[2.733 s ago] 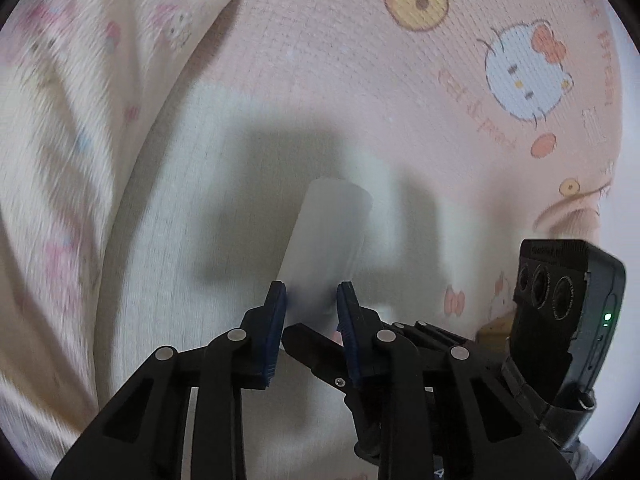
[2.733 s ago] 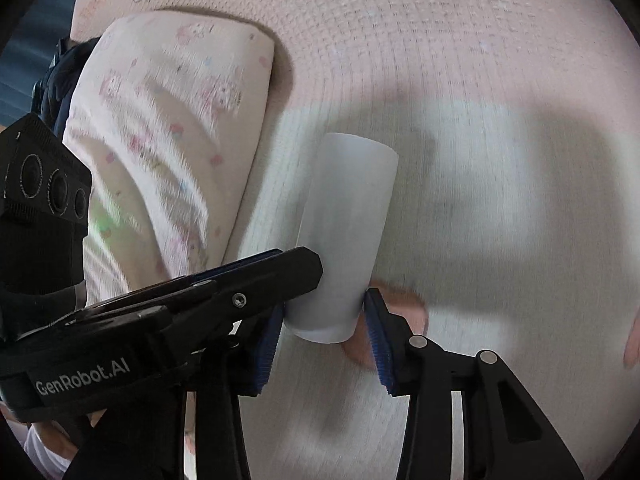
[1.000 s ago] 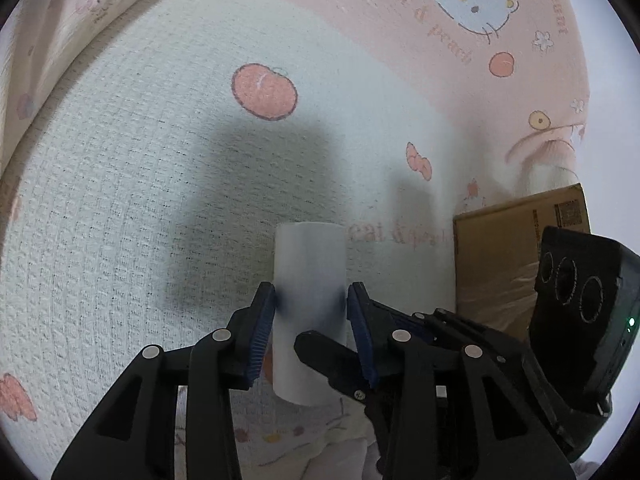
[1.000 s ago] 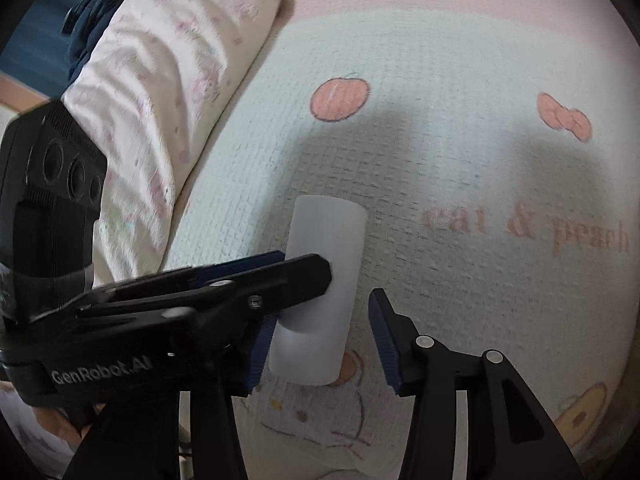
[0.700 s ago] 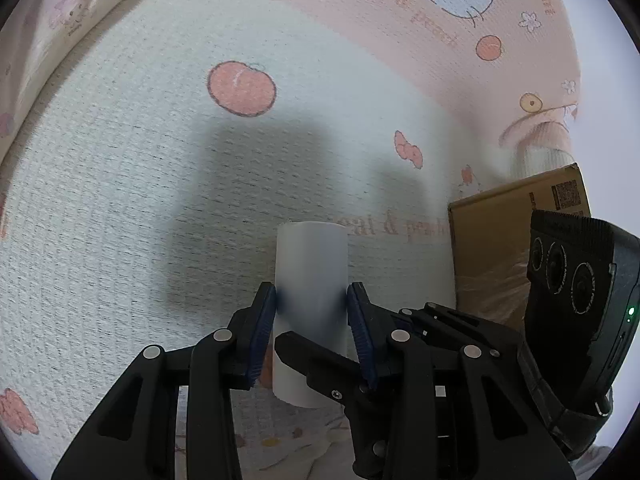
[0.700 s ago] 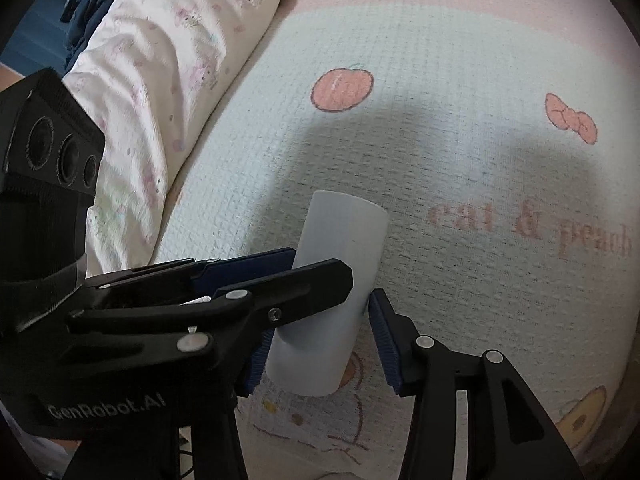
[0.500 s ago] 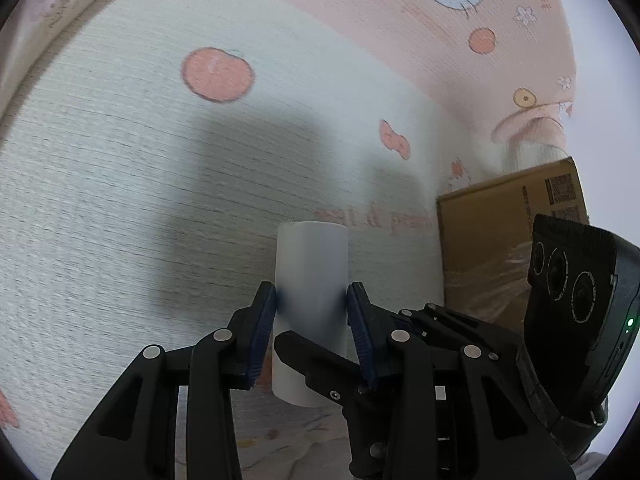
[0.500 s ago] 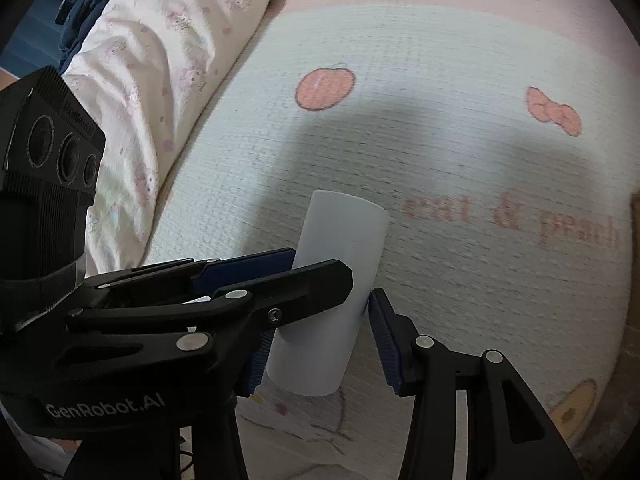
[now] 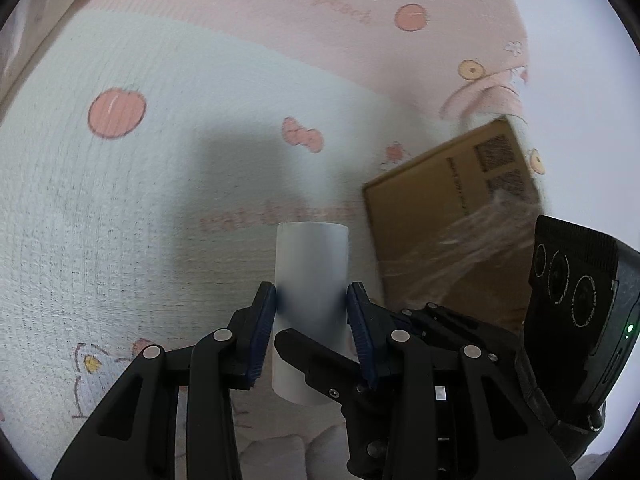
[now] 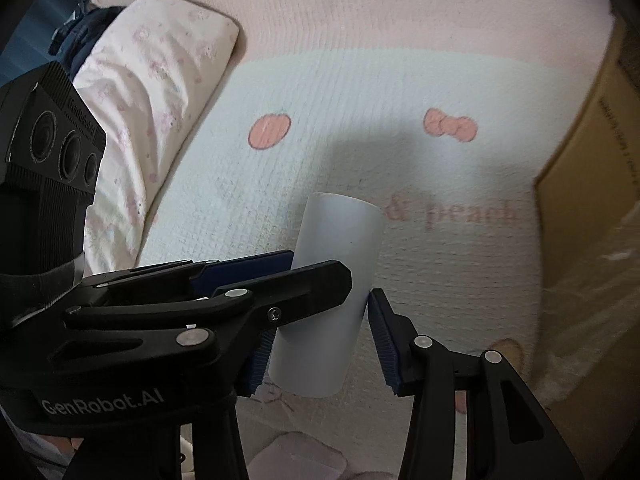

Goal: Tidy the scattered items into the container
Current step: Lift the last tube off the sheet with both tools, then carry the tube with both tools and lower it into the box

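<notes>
I have the white tube (image 9: 311, 268) up off the bed, a plain matte cylinder with no print that I can see. My left jaws press on its two sides about halfway along; its far end points to twelve o'clock there, tilted toward one o'clock in my right view (image 10: 336, 256). The cardboard box (image 9: 436, 216) lies at two o'clock from the tube, brown with black codes printed on it and clear film crumpled over its near part.

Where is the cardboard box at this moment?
The cardboard box sits on the printed bedspread at the right of both wrist views, right of the white tube held up by both grippers.
</notes>
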